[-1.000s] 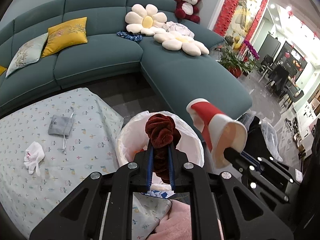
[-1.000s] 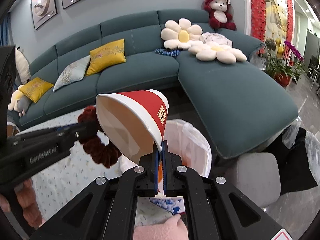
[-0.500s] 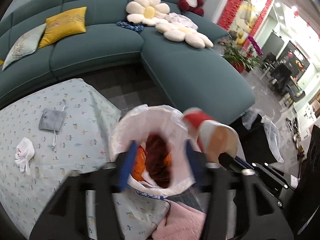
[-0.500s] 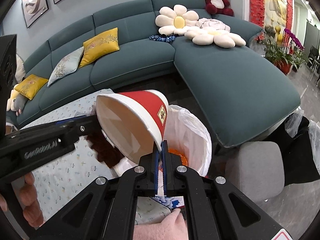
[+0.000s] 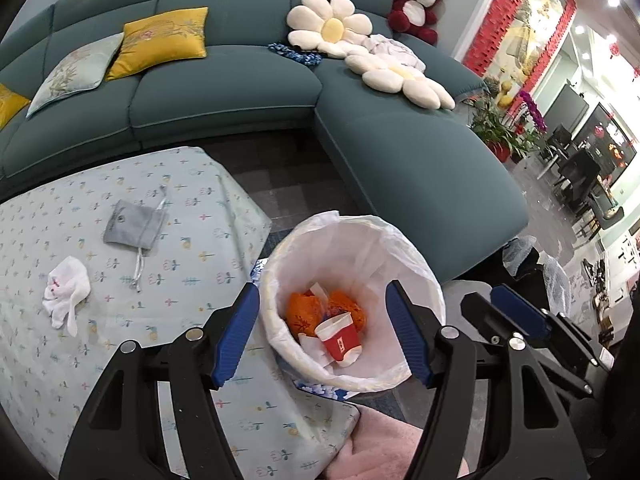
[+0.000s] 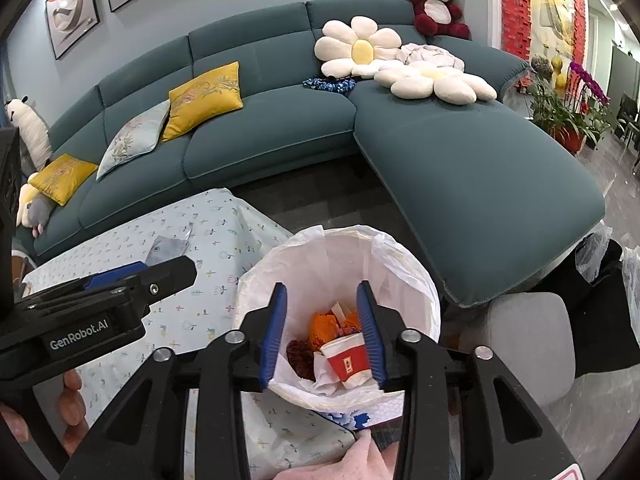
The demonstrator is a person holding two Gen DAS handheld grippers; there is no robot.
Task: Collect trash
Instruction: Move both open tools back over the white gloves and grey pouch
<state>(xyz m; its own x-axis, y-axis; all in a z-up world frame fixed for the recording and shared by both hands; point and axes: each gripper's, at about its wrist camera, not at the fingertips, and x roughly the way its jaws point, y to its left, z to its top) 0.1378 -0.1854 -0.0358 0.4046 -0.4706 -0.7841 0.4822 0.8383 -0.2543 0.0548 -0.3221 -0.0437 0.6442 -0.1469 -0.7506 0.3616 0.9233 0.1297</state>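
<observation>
I see the red-and-white paper cup (image 5: pixel 339 338) lying on its side at the bottom of the bin (image 5: pixel 280 280), which is lined with a white plastic bag. In the right wrist view the cup (image 6: pixel 349 362) rests against crumpled white paper, with orange scraps (image 6: pixel 325 326) behind it and the dark red scrunchie (image 6: pixel 301 354) just to its left. From the left wrist I cannot make out the scrunchie, only the orange scraps (image 5: pixel 306 312) and the cup.

My left tongs (image 5: pixel 322 336) hang above the bin mouth with the blue pads spread wide and nothing between them; they have just been opening. My right tongs (image 6: pixel 322 334) are also over the bin, their pads parted and empty, the cup seen through the gap well below them; these too have just been opening. The left view catches the right tongs (image 5: pixel 496 304) at its right side, and the right view shows the left tongs (image 6: pixel 160 272) reaching in from the left, with fingers (image 6: pixel 72 400) of the person's hand under the handle.

The bin stands just beside the bench (image 5: pixel 192 240), covered with a pale flowered cloth. On the cloth lie a grey drawstring pouch (image 5: pixel 134 226) and, nearer the left edge, a crumpled white tissue (image 5: pixel 66 286), apart from each other. Beyond is a teal corner sofa (image 5: pixel 240 92) with yellow cushions (image 5: pixel 162 42), flower-shaped pillows (image 5: pixel 330 28) and a red plush bear (image 5: pixel 416 8).
</observation>
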